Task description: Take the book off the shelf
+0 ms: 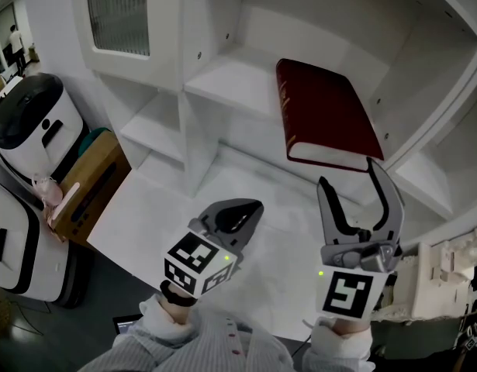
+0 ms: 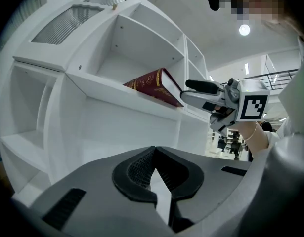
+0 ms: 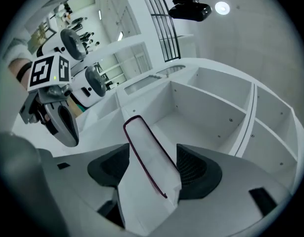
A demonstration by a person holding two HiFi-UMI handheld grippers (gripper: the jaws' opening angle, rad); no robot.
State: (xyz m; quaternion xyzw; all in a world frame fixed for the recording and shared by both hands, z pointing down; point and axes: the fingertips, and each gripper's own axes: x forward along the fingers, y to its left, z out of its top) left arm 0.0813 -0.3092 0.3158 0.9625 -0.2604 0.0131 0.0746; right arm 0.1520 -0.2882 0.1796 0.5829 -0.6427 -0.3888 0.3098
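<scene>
Book: dark red hardback lying flat on the shelf, near end overhanging the shelf's front lip.
Pointing: long axis runs from shelf back to front; spine faces the shelf's divider.
Handling: probably stiff, weighty, with a smooth cover; pinch the overhanging end.
Right gripper: jaws apart, straddling that end, unclamped.
Left gripper: jaws together, empty, below the shelf.
</scene>
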